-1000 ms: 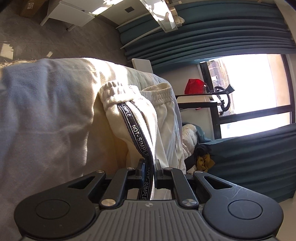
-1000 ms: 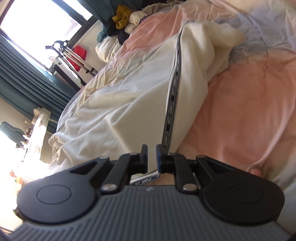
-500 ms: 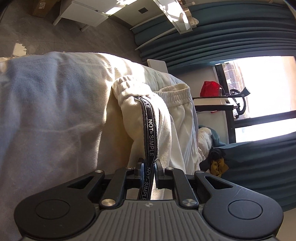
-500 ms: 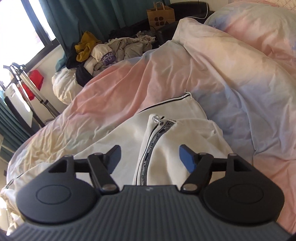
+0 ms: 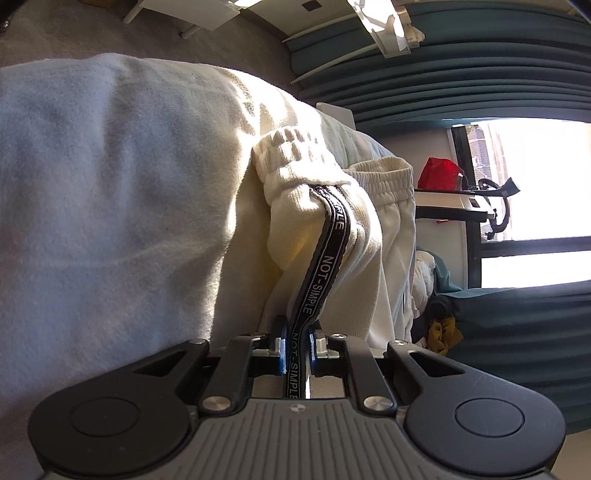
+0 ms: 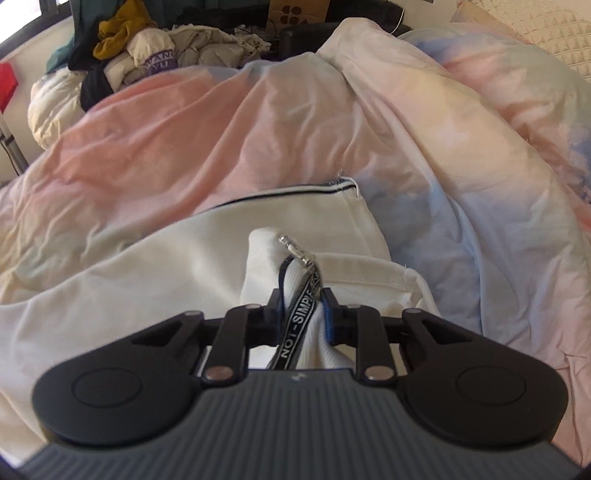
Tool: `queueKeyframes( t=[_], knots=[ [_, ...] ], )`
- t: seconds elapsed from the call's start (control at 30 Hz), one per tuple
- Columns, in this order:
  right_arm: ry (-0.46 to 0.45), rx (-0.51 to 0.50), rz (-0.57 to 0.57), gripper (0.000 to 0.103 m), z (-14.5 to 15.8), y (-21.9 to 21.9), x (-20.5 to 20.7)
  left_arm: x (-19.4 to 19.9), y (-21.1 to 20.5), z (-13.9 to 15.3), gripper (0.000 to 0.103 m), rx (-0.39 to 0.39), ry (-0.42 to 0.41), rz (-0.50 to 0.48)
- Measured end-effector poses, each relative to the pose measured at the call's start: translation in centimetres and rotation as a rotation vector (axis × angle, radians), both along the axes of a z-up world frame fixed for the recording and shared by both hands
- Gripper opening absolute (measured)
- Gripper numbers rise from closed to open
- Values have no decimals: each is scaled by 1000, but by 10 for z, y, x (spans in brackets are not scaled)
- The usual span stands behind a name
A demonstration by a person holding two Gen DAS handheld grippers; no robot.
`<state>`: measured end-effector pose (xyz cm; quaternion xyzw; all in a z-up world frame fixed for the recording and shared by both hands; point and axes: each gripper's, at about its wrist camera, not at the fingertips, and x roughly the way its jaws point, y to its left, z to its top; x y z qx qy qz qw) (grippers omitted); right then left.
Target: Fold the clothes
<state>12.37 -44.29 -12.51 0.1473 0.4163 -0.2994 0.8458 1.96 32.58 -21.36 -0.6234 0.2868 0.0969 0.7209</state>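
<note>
Right wrist: trousers (image 6: 310, 325) between claw (image 6: 300, 308) tips

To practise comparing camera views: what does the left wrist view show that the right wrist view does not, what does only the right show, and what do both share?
Only the left wrist view shows the ribbed waistband, the bright window and the teal curtains.

Only the right wrist view shows the pink and blue duvet, the metal zip pull and a paper bag.

Both show the cream trousers with the black NOT-SIMPLE tape, pinched by the left gripper and the right gripper.
</note>
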Motion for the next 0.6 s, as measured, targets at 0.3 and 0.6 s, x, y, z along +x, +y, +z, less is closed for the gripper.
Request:
queueKeyframes(
  t=[0.3, 0.6],
  knots=[
    [-458, 51, 6, 17, 133, -36, -119, -19, 5, 24, 9, 36, -85, 14],
    [-492, 245, -183, 17, 30, -98, -289, -35, 12, 41, 7, -6, -120, -32]
  ],
)
